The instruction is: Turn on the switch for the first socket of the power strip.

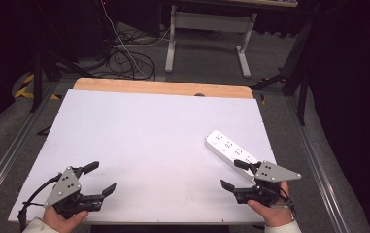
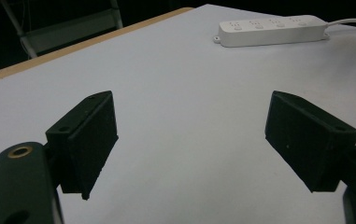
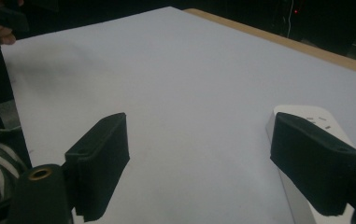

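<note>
My right hand-held gripper [image 1: 235,174] is spread wide w/ nothing between the jaws, low over the near right corner of the desk [image 1: 139,145]. One jaw hangs just over the near end of the power strip [image 1: 231,148]; I can't tell if it touches. Left hand-held gripper [image 1: 101,178] is equally wide open and empty, near the left front corner, well apart from the strip.

The strip lies flat on the white sheet at the right side, angled, far end pointing toward the desk's middle. In the left gripper view its white cable [image 2: 353,21] trails off one end.

My read: rigid plastic body, light to moderate weight, smooth and prob. a bit slippery on the pads. Not fragile, but the cable will drag and twist it. Best grip IMO is across the narrow width, jaws on the long side walls, approx. mid-length for balance, clear of the sockets.
</note>
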`<move>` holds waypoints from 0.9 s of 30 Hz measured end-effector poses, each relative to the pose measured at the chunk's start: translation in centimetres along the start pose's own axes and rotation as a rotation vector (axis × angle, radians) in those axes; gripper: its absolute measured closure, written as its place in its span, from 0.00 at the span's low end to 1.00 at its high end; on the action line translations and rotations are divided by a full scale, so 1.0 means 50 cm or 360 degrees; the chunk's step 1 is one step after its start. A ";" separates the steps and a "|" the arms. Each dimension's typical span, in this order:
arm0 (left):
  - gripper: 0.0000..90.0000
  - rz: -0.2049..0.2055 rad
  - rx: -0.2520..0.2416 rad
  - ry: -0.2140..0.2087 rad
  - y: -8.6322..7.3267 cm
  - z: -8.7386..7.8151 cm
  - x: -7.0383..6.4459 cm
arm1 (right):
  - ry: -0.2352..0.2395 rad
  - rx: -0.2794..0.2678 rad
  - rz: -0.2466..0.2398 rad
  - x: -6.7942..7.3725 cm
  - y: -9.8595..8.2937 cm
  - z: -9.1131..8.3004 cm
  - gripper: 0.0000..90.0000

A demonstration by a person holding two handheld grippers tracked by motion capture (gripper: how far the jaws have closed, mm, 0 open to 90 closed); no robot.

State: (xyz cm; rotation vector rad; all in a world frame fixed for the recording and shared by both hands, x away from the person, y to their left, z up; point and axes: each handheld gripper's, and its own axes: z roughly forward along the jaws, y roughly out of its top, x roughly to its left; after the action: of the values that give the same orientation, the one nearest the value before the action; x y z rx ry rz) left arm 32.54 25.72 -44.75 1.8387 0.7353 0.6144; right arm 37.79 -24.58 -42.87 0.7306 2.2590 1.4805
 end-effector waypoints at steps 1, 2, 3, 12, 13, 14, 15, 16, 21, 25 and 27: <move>0.20 -0.0009 -0.0002 -0.0004 0.000 0.000 0.000 | 0.0001 0.0011 0.0004 -0.001 -0.005 0.003 0.20; 0.20 -0.0017 -0.0002 -0.0008 0.000 0.000 0.000 | 0.0002 0.0018 0.0011 -0.002 -0.010 0.006 0.19; 0.20 -0.0020 -0.0003 -0.0009 0.000 -0.001 -0.001 | 0.0001 0.0021 0.0018 -0.002 -0.014 0.008 0.19; 0.19 -0.0009 0.0015 0.0000 -0.001 -0.004 -0.002 | 0.0009 0.0047 0.0031 0.004 -0.039 0.029 0.18; 0.20 -0.0011 0.0015 0.0002 -0.002 -0.005 -0.002 | 0.0024 0.0055 0.0031 0.004 -0.043 0.031 0.18; 0.20 -0.0007 0.0013 0.0007 -0.002 -0.005 -0.002 | 0.0036 0.0056 0.0032 0.005 -0.047 0.033 0.18; 0.19 -0.0009 0.0012 0.0006 -0.002 -0.005 -0.001 | 0.0039 0.0061 0.0033 0.006 -0.052 0.035 0.18; 0.19 -0.0012 0.0011 0.0006 -0.003 -0.005 -0.001 | 0.0046 0.0065 0.0040 0.006 -0.057 0.038 0.18; 0.19 -0.0016 0.0018 0.0008 -0.004 -0.006 -0.002 | 0.0050 0.0080 0.0061 0.007 -0.079 0.045 0.18; 0.19 -0.0018 0.0021 0.0021 -0.008 -0.013 -0.003 | 0.0037 0.0121 0.0063 0.009 -0.095 0.049 0.17; 0.19 -0.0025 0.0019 0.0025 -0.009 -0.018 -0.003 | 0.0031 0.0137 0.0095 0.010 -0.101 0.050 0.16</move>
State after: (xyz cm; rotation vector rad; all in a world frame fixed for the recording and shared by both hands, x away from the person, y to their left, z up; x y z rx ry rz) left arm 31.71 26.31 -44.87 1.8390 0.7645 0.6162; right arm 37.57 -24.08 -48.49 0.8186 2.3475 1.4301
